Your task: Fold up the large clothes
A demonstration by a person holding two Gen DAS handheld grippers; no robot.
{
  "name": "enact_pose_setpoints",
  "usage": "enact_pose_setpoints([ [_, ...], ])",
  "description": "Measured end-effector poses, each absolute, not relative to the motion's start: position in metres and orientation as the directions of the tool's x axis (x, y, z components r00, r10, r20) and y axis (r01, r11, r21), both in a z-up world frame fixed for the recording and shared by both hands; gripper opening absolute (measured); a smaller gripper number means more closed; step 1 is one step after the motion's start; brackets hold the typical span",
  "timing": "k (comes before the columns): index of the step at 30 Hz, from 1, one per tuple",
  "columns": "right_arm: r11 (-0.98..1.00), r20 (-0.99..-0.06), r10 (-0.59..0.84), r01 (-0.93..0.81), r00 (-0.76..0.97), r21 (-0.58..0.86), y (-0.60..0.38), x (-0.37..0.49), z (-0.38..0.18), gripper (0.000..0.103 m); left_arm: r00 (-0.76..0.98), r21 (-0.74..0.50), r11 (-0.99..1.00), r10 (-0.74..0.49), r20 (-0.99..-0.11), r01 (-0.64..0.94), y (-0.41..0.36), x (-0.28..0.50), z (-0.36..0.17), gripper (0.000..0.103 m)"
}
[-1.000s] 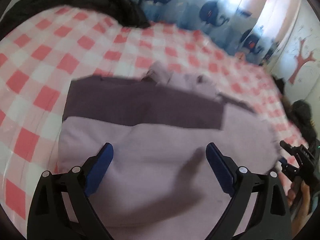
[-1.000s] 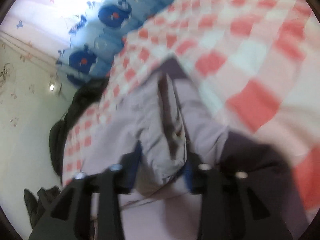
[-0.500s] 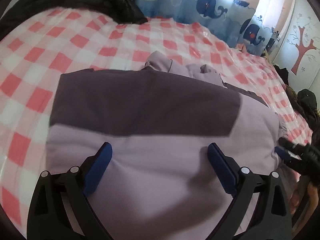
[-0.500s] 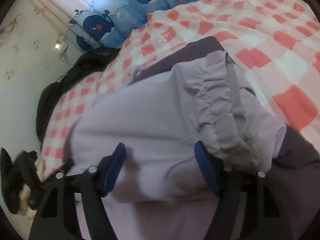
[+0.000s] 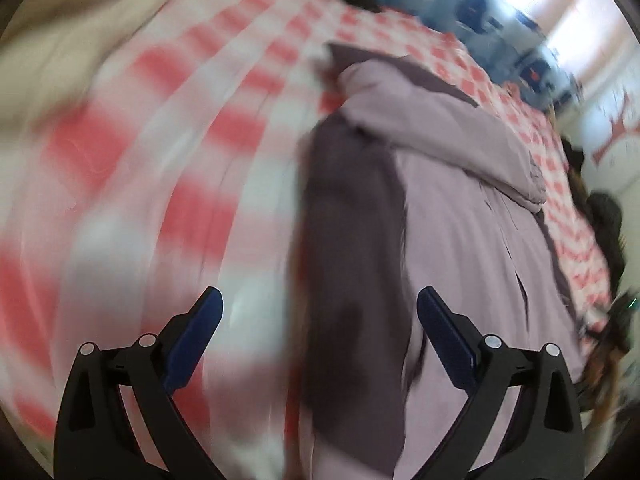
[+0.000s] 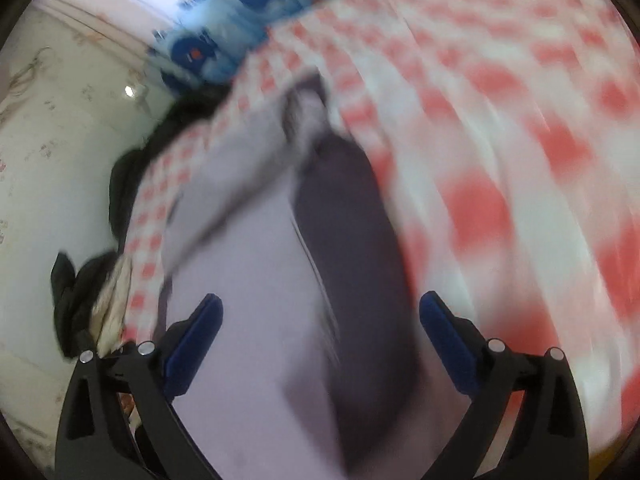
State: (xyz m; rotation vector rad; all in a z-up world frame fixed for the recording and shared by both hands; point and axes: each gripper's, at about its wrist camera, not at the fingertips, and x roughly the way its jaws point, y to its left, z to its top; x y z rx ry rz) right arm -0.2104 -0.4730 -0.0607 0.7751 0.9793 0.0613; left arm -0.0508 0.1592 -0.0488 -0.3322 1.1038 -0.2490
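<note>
Lilac and dark plum fabric: the garment [image 5: 460,208] lies on the red-and-white checked bed cover [image 5: 168,152], already partly folded, with a pale sleeve or flap [image 5: 436,120] laid across its far end. In the right wrist view the same garment [image 6: 256,288] runs from near the camera toward the far whale-print curtain [image 6: 240,4], its plum panel [image 6: 352,240] along the right side.

Your left gripper [image 5: 318,330] has its fingers spread wide with nothing pinched; the plum strip merely lies below the gap. Your right gripper [image 6: 320,332] is opening, its jaws nearly at full spread, cloth beneath them but no pad pressing on it (judgement: a release after laying a fold, since the fabric sits flat and is not lifted).

Both views are heavily smeared, so seams and hem edges cannot be read.

Why it lies so: the long axis points away from you, which suits taking the near hem with both grippers and carrying it toward the far end.

Surroundings: a dark heap of clothing [image 6: 124,176] at the bed's far left, another dark bundle [image 6: 76,288] by the wall on the left, and dark items [image 5: 604,216] off the right edge of the bed. None lies on the garment; the cover around it is free of obstacles.
</note>
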Motion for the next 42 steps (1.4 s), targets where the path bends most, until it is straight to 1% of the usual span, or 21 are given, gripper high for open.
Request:
enact_pose_setpoints([
  [5,0.704,-0.726,0.506,0.263,0.465,0.659,-0.456,-0.249,-0.085,0.095,0.371,-0.495,0.867,-0.444,-0.816,-0.053,0.174,-0.106,-0.08,0.094],
  [7,0.692,-0.709,0.558,0.23,0.432,0.685,-0.444,-0.26,-0.089,0.095,0.379,-0.494,0.869,-0.446,-0.811,-0.036,0.171,-0.123,-0.081,0.094],
  [9,0.683,-0.69,0.591,0.194,0.417,0.704,-0.437,-0.265,-0.088,0.095,0.332,-0.541,0.84,-0.501,-0.799,-0.035,0.168,-0.137,-0.084,0.094],
  [11,0.674,-0.674,0.609,0.175,0.418,0.718,-0.435,-0.269,-0.084,0.095,0.302,-0.603,0.796,-0.562,-0.77,-0.056,0.165,-0.145,-0.085,0.094],
  [14,0.638,-0.642,0.639,0.174,0.423,0.75,-0.438,-0.268,-0.086,0.095,0.254,-0.662,0.748,-0.631,-0.733,-0.049,0.162,-0.156,-0.089,0.094],
  [17,0.649,-0.661,0.639,0.187,0.393,0.738,-0.441,-0.266,-0.092,0.095,0.187,-0.702,0.709,-0.682,-0.707,-0.069,0.156,-0.161,-0.099,0.094],
  [20,0.626,-0.643,0.661,0.187,0.387,0.757,-0.442,-0.268,-0.095,0.095,0.147,-0.704,0.706,-0.691,-0.708,-0.079,0.148,-0.168,-0.107,0.094],
  [23,0.598,-0.615,0.687,0.181,0.388,0.781,-0.445,-0.268,-0.099,0.095,0.113,-0.68,0.73,-0.672,-0.732,-0.065,0.137,-0.174,-0.112,0.094],
  [24,0.598,-0.615,0.687,0.181,0.388,0.781,-0.445,-0.268,-0.099,0.094,0.107,-0.672,0.738,-0.665,-0.74,-0.059,0.134,-0.177,-0.113,0.085],
  [25,0.587,-0.603,0.695,0.175,0.391,0.79,-0.446,-0.268,-0.1,0.091,0.117,-0.663,0.746,-0.655,-0.747,-0.055,0.132,-0.179,-0.112,0.073],
  [26,0.581,-0.595,0.697,0.172,0.4,0.796,-0.446,-0.268,-0.1,0.069,0.114,-0.638,0.768,-0.63,-0.768,-0.054,0.129,-0.181,-0.111,0.045],
  [27,0.573,-0.588,0.702,0.172,0.401,0.802,-0.447,-0.268,-0.1,0.042,0.116,-0.642,0.765,-0.633,-0.765,-0.058,0.13,-0.18,-0.11,0.021],
  [28,0.563,-0.581,0.702,0.179,0.41,0.807,-0.448,-0.269,-0.1,0.036,0.12,-0.673,0.737,-0.664,-0.738,-0.061,0.134,-0.181,-0.108,0.017],
  [29,0.549,-0.562,0.707,0.169,0.429,0.819,-0.448,-0.269,-0.096,0.032,0.138,-0.677,0.734,-0.665,-0.734,-0.057,0.135,-0.181,-0.1,0.013],
  [30,0.546,-0.551,0.707,0.154,0.444,0.824,-0.447,-0.269,-0.093,0.031,0.158,-0.674,0.737,-0.662,-0.732,-0.035,0.133,-0.181,-0.089,0.011],
  [33,0.522,-0.498,0.706,0.105,0.504,0.846,-0.441,-0.263,-0.07,0.028,0.234,-0.72,0.694,-0.704,-0.671,0.023,0.128,-0.178,-0.041,0.01],
  [36,0.477,-0.41,0.719,0.032,0.562,0.878,-0.44,-0.256,-0.041,0.028,0.306,-0.747,0.659,-0.732,-0.609,0.089,0.128,-0.176,0.014,0.008],
  [38,0.453,-0.345,0.722,-0.033,0.6,0.891,-0.437,-0.254,-0.01,0.028,0.351,-0.743,0.655,-0.733,-0.582,0.136,0.134,-0.18,0.05,0.008],
  [41,0.441,-0.291,0.733,-0.103,0.615,0.892,-0.433,-0.264,0.028,0.028,0.4,-0.744,0.644,-0.738,-0.544,0.177,0.153,-0.196,0.091,0.007],
  [42,0.444,-0.289,0.736,-0.115,0.612,0.889,-0.432,-0.269,0.035,0.028,0.411,-0.743,0.644,-0.736,-0.538,0.183,0.162,-0.202,0.101,0.006],
])
